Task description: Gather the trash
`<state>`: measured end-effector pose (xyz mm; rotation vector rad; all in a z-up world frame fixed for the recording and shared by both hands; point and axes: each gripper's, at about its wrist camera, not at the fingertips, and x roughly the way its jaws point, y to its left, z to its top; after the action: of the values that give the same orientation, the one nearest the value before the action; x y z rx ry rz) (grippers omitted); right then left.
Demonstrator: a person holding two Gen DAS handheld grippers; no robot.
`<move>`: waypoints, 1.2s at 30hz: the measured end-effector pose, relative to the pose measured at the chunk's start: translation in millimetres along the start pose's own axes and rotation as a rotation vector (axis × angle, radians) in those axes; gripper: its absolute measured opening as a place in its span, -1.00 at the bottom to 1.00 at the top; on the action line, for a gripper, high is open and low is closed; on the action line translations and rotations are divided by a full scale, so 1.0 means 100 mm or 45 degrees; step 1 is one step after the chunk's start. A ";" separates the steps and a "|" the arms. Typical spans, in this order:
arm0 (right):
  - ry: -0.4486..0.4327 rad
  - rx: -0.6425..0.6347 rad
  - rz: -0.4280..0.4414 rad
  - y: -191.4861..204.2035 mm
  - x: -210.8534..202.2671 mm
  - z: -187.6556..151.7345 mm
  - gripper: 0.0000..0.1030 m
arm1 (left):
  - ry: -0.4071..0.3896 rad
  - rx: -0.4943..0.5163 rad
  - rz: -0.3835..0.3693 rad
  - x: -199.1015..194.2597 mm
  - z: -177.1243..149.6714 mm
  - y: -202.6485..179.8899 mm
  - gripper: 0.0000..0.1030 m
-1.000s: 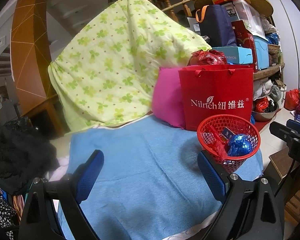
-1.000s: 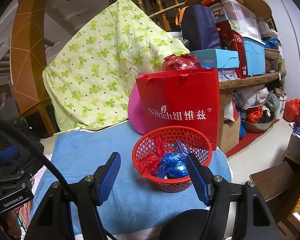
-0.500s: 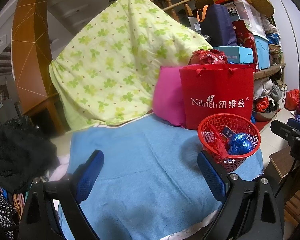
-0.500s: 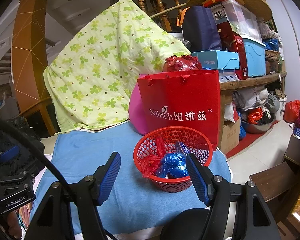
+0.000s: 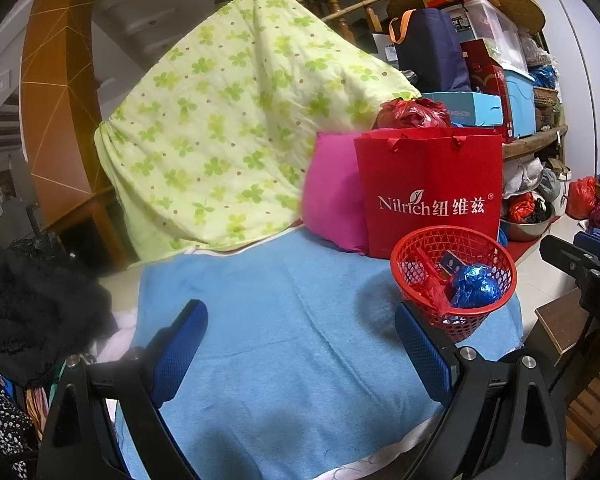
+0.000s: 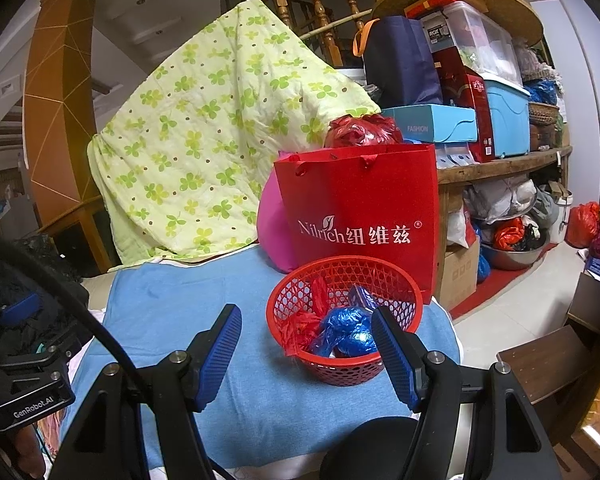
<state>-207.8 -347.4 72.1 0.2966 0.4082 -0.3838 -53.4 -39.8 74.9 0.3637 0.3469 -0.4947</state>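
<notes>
Red mesh basket (image 6: 344,316) on blue-towelled table (image 5: 284,320), already holding crumpled red wrapper (image 6: 300,326) and blue foil ball (image 6: 350,330). No loose trash visible on towel. Left tool (image 5: 300,354) and right tool (image 6: 308,354) open, empty. Probably near finished.

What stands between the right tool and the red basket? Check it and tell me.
Nothing visible. The right tool is open and empty, with only bare blue towel between it and the red basket. The basket's near wall shows unobstructed between the fingers.
</notes>
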 end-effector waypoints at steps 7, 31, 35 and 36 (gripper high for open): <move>0.008 0.006 -0.003 -0.05 0.00 0.01 0.38 | 0.005 0.007 -0.007 0.00 0.00 -0.02 0.83; -0.001 0.006 -0.006 -0.08 0.00 0.02 0.38 | -0.003 0.018 -0.010 -0.02 0.03 -0.08 0.83; -0.001 0.006 -0.007 -0.09 -0.01 0.02 0.39 | -0.003 0.020 -0.009 -0.02 0.03 -0.08 0.83; -0.001 0.007 -0.007 -0.08 -0.01 0.02 0.41 | -0.003 0.019 -0.009 -0.02 0.03 -0.08 0.83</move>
<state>-211.7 -354.9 73.0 0.3010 0.4070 -0.3901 -58.0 -46.9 76.6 0.3764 0.3424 -0.5048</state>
